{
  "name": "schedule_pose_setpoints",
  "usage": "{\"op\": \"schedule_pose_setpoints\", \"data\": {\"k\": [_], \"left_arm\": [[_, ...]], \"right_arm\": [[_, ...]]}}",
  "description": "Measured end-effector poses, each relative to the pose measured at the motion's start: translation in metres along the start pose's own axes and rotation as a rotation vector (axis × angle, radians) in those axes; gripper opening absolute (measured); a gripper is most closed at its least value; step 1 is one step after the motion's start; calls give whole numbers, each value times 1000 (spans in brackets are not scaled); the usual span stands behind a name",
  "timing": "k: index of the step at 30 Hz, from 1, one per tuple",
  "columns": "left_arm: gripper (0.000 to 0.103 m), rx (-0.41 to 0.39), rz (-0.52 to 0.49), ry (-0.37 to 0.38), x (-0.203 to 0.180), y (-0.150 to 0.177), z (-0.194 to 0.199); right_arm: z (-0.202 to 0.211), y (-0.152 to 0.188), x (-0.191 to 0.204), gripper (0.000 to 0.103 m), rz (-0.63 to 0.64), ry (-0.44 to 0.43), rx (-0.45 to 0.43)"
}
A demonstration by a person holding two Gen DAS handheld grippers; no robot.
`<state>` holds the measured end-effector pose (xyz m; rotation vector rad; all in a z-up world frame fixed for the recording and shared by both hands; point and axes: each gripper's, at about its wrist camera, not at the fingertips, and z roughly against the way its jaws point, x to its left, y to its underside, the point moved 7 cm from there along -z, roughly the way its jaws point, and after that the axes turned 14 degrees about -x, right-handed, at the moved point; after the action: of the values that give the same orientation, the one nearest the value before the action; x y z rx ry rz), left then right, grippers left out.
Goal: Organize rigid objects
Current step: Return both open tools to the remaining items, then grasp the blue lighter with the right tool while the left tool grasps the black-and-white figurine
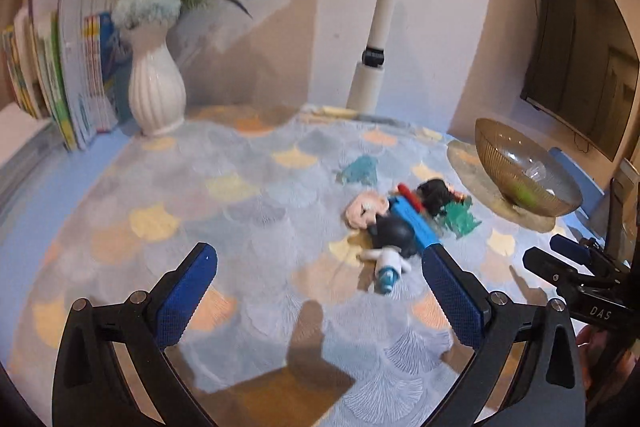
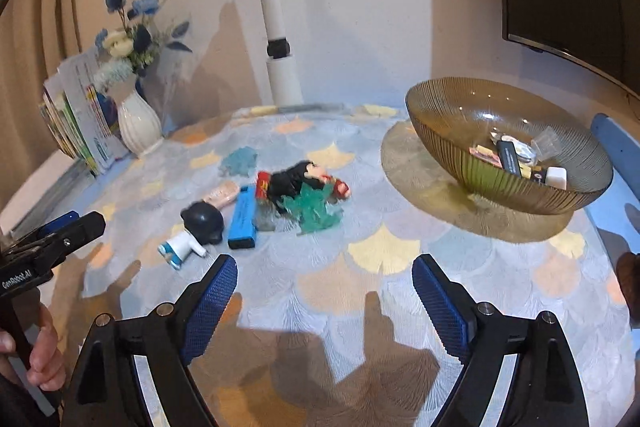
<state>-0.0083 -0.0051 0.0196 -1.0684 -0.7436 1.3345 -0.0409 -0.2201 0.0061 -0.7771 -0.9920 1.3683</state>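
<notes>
**Both grippers open, empty, above the cloth**

"DAS" is read on the right gripper's (image 1: 560, 255) body in the left wrist view; "GenRobot.AI" is printed on the left gripper's (image 2: 76, 223) body in the right wrist view. Print on the books (image 1: 80, 75) is too blurred to read.

Left gripper jaws are spread wide, nothing between them. Right gripper jaws are likewise apart and empty.

Toy pile (image 2: 260, 211) is laid on the patterned tablecloth (image 2: 380, 267): blue bar (image 2: 243, 223), dark-helmeted figure (image 2: 192, 235), teal piece (image 2: 316, 211). It is located ahead of both grippers, apart from the fingers. Amber glass bowl (image 2: 440, 131) is seen right of the pile, small items inside.
</notes>
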Motion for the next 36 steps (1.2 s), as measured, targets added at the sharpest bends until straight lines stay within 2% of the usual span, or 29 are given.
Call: {"op": "schedule_pose_setpoints", "data": {"k": [3,6,8,11,14,17,20,23,36], "left_arm": [[102,-25,-32,1,-12,-1,-3],[102,-59,-71,-38,-18,2,-6],[102,8,-71,-38,-17,12,-17],[102,9,-4,-8,-6,10,-17],[102,44,50,8,3,14,-22],[102,58,70,10,6,16,-24],[102,71,54,6,3,17,-27],[102,81,35,5,0,18,-29],[102,108,-59,17,-16,23,-30]], "right_arm": [[7,-10,4,88,4,-1,-34],[4,-12,6,89,14,-2,-38],[-2,-2,6,89,17,1,-14],[-6,4,7,89,28,6,10],[-13,9,9,90,37,5,41],[-19,15,13,90,67,25,77],[-17,15,16,90,88,21,64],[-15,14,15,96,91,27,50],[-14,13,15,96,84,22,51]]}}
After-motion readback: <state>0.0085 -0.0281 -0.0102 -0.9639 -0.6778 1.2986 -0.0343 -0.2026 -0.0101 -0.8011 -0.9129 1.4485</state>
